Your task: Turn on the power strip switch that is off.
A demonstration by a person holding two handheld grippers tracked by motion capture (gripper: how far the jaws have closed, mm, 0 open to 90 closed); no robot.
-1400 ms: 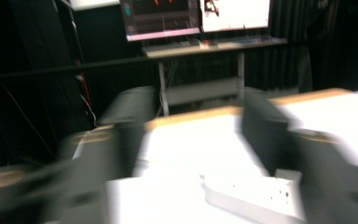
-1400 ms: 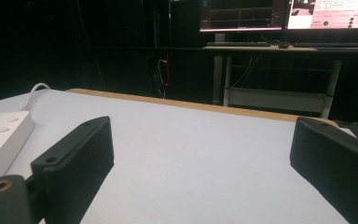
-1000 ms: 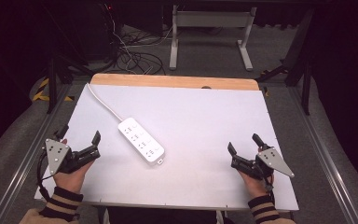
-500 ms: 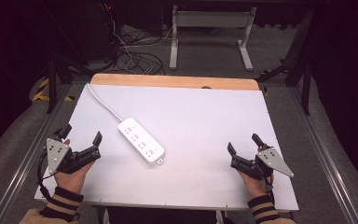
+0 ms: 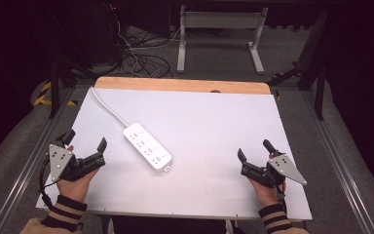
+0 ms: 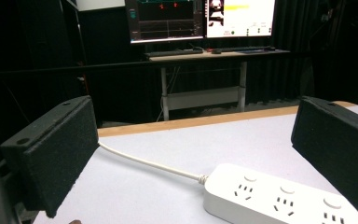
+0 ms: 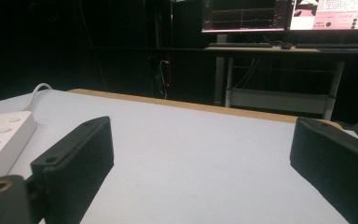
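With the white power strip (image 5: pixel 147 146) lying flat mid-counter (image 5: pixel 214 117), just right of the wide-open, empty left gripper (image 5: pixel 84 148); best approached low, jaws straddling its narrow sides, clear of the cord (image 5: pixel 108 108); right gripper (image 5: pixel 253 155) likewise open, well apart.

power strip (image 5: pixel 147 153): white, your white cord (image 5: pixel 108 108) runs off it, dark socket slots
left gripper (image 5: pixel 84 145): black jaws, grey plate on top
right gripper (image 5: pixel 254 152): black jaws, grey plate on top
desk (image 5: pixel 209 126): pale grey-white top, light wood strip on far edge
your sleeves (image 5: pixel 65 212): dark and tan stripes at the cuffs
floor (image 5: pixel 9 146): grey, yellow-black hazard tape (image 5: pixel 43 93) off the far left corner
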